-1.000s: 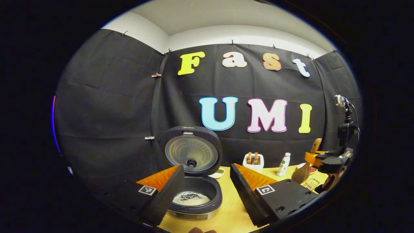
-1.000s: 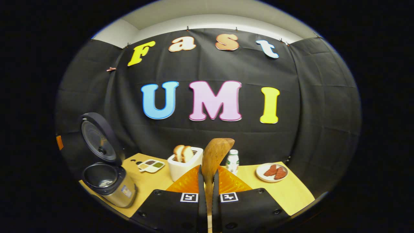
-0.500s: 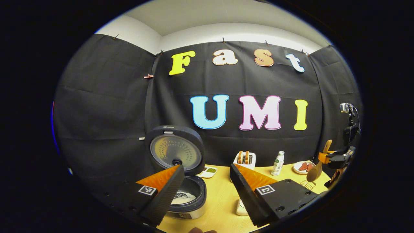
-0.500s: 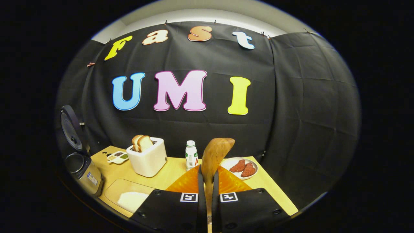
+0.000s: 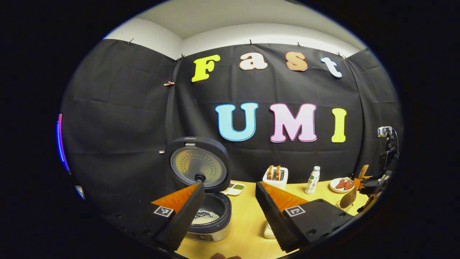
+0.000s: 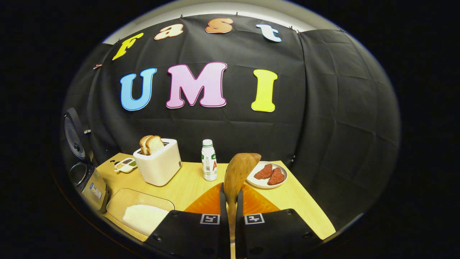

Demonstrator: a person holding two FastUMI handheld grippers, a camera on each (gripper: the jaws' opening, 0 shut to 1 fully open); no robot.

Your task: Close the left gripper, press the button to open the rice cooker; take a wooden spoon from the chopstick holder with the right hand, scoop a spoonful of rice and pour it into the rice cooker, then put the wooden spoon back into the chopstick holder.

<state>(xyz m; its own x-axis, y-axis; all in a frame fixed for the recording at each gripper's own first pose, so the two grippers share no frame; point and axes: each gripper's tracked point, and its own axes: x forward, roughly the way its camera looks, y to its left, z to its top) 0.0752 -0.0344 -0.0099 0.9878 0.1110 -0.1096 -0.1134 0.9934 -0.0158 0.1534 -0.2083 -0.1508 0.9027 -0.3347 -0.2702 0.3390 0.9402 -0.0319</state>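
Spoon first: the wooden spoon (image 6: 237, 172) stands upright at bottom centre of the right gripper view, its handle pinched between the two fingers of the right hand-held gripper (image 6: 230, 196), bowl tipped toward the upper right. Lower left in that view sits the rice cooker (image 6: 88, 180), lid raised; half a second ago it lay nearer the centre, and the tray of rice (image 6: 142, 214) beside it now shows more fully. Square black-and-white markers sit on the gripper body; the cooker's label is too small to read. In the left gripper view the left hand-held gripper (image 5: 230, 196) hangs with its fingers spread wide apart, nothing between them, over the open cooker, where rice shows in the pot; its lid carries small writing I cannot make out. Around these on the counter (image 6: 298, 201) stand a toaster (image 6: 158, 165) with bread, a bottle (image 6: 208, 160) whose label is illegible, a plate (image 6: 267, 176) of red pieces, and a small divided dish (image 6: 125, 164).
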